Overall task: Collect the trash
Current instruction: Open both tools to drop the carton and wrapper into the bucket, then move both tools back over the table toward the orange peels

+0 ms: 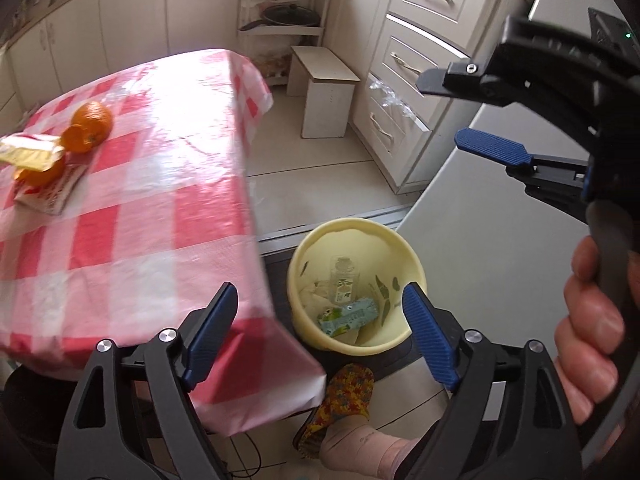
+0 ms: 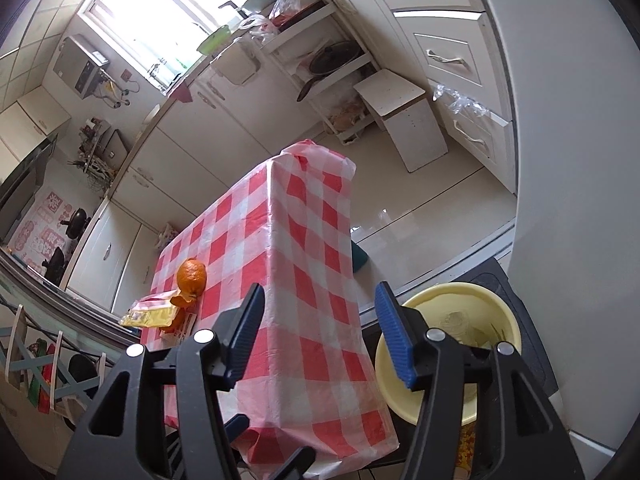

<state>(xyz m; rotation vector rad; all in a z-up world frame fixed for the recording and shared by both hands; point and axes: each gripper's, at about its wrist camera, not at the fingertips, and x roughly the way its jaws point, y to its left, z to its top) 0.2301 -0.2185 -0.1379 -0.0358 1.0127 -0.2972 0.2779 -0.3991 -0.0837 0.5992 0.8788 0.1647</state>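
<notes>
My left gripper [image 1: 320, 318] hangs above the yellow bin [image 1: 394, 240], jaws spread wide with nothing between the blue pads. Through the gap I look straight down into the bin, which stands on a dark mat on the floor, just beside the hanging edge of the tabletop [image 1: 160, 220] with its red and white checked cloth. Inside the bin lie a green and white carton [image 1: 350, 314], a clear glass bottle [image 1: 342, 280] and some crumpled pale paper beneath them.

My right gripper [image 1: 452, 112] shows in the left wrist view above and to the far side of the bin, jaws apart and holding nothing; my hand [image 1: 592, 320] is wrapped around its grip. In its own view the right gripper [image 2: 320, 332] points down over the near end of the tabletop, with the bin [image 2: 420, 380] just to its right, partly hidden behind one finger.

Well away from the bin, at the far left part of the tabletop, a yellow wrapper [image 1: 28, 154] lies on top of a flat red and white packet [image 1: 52, 196]. Orange peel [image 1: 40, 174] sits under the wrapper's edge, and a whole orange [image 1: 90, 126] rests just beyond it, touching the pile. The right wrist view shows the same cluster: the orange [image 2: 192, 276] upright on the cloth, the wrapper [image 2: 150, 314] beside it.

Below the bin, near the tabletop's corner, a foot in a flowered slipper [image 1: 344, 404] stands on the floor.
</notes>
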